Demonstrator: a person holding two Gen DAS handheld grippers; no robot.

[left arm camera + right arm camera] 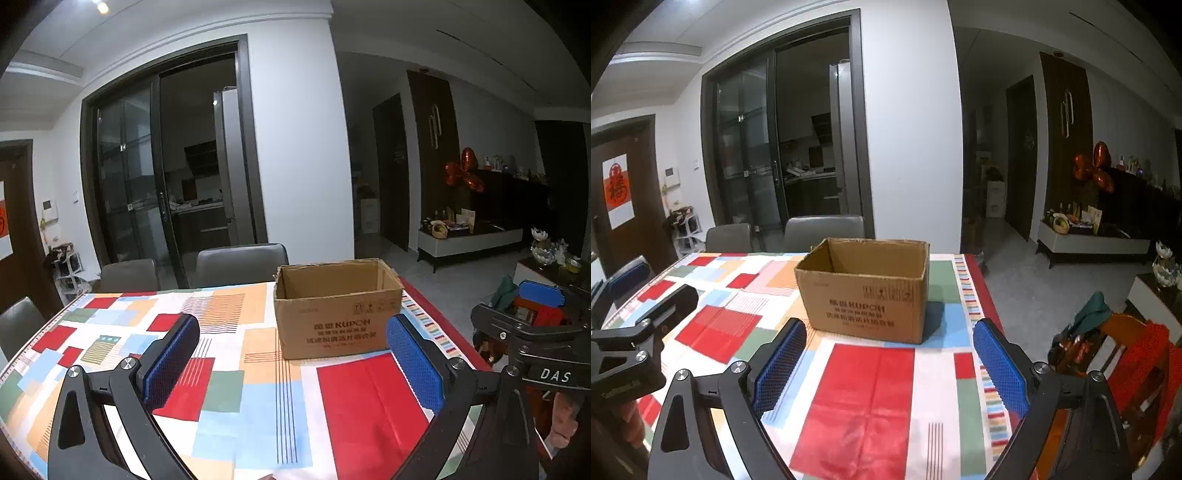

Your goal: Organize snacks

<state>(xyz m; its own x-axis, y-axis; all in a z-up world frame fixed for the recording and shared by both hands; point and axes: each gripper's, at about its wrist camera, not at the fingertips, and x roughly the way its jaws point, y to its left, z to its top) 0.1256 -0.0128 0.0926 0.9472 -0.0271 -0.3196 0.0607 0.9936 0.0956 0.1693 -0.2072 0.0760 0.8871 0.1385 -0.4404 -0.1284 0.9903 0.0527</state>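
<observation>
Cardboard box (864, 288) sits open on patterned tablecloth (857, 398).

Left gripper (291, 354) and right gripper (890, 354) — level, side by side, jaws wide apart, empty.

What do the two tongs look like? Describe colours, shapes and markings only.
Both match. The left tongs and right tongs have black angular frames with triangular cut-outs and silver round bolts, plus flat rectangular blue pads with a dotted grip texture. White lettering "DAS" marks the right tongs' body in the left wrist view.
</observation>
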